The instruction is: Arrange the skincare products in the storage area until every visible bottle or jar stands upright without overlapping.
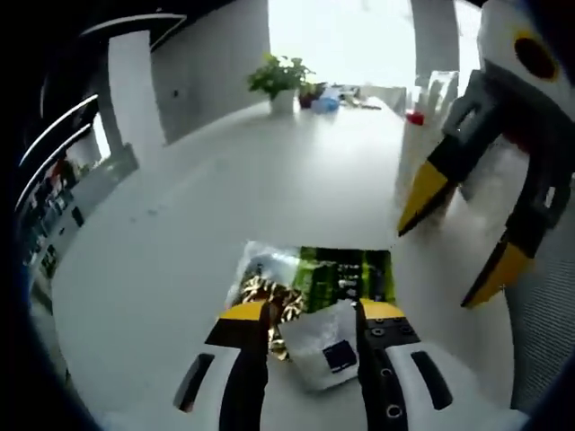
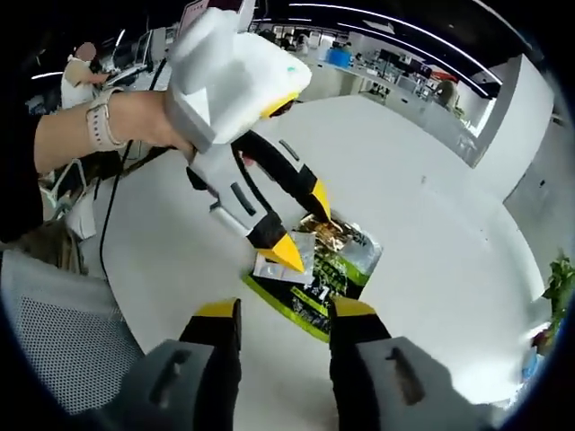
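A green and gold packet (image 1: 337,272) lies flat on the white table (image 1: 225,197). On its near end rests a small silvery sachet (image 1: 322,348) with a dark square. My left gripper (image 1: 313,311) is open, its yellow-tipped jaws standing either side of the sachet. In the right gripper view the left gripper (image 2: 303,226) comes down from the upper left onto the sachet (image 2: 272,266) and packet (image 2: 334,268). My right gripper (image 2: 286,309) hangs open just short of the packet with nothing between its jaws. It also hovers open (image 1: 456,235) to the right above the table.
A tall white object with a red top (image 1: 415,135) stands behind the right gripper. A potted plant (image 1: 280,79) and small items sit at the table's far end. A grey mesh chair (image 2: 63,332) is beside the table. A hand with a watch (image 2: 108,124) holds the left gripper.
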Action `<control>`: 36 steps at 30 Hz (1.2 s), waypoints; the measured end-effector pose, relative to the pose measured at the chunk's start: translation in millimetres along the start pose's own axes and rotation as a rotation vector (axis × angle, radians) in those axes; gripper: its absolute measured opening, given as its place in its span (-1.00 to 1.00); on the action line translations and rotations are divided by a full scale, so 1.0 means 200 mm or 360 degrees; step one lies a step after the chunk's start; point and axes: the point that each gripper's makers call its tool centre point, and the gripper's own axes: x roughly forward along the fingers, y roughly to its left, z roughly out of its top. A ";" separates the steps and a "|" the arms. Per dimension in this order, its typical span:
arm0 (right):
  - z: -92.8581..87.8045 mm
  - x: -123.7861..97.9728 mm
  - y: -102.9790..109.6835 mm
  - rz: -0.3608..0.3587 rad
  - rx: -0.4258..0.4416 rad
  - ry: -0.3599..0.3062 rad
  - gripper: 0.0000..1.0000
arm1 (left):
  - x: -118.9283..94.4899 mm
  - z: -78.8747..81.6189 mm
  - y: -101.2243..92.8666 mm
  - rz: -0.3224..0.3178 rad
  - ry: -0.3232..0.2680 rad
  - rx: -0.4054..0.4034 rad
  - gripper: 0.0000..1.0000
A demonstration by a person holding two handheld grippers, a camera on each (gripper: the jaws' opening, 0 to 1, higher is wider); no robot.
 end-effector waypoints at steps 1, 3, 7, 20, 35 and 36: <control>0.00 0.01 0.00 -0.0005 0.0002 0.0001 -0.27 | 0.01 0.00 -0.01 -0.0046 0.0012 0.0056 -0.30; 0.00 0.04 -0.01 -0.0018 0.0014 0.0002 -0.31 | 0.02 0.01 -0.01 -0.0092 0.0035 0.0125 -0.31; -0.03 0.11 -0.04 -0.0048 0.0040 0.0038 -0.36 | 0.07 0.03 -0.03 -0.0185 0.0064 0.0226 -0.30; -0.19 0.23 -0.10 -0.0127 0.0133 0.0147 -0.42 | 0.20 0.01 -0.07 -0.0303 0.0156 0.0365 -0.16; -0.19 0.27 -0.09 -0.0087 0.0247 0.0120 -0.42 | 0.19 -0.03 -0.05 -0.0346 0.0162 0.0313 -0.22; -0.19 0.26 -0.09 -0.0086 0.0251 0.0119 -0.42 | 0.19 -0.03 -0.05 -0.0344 0.0164 0.0308 -0.22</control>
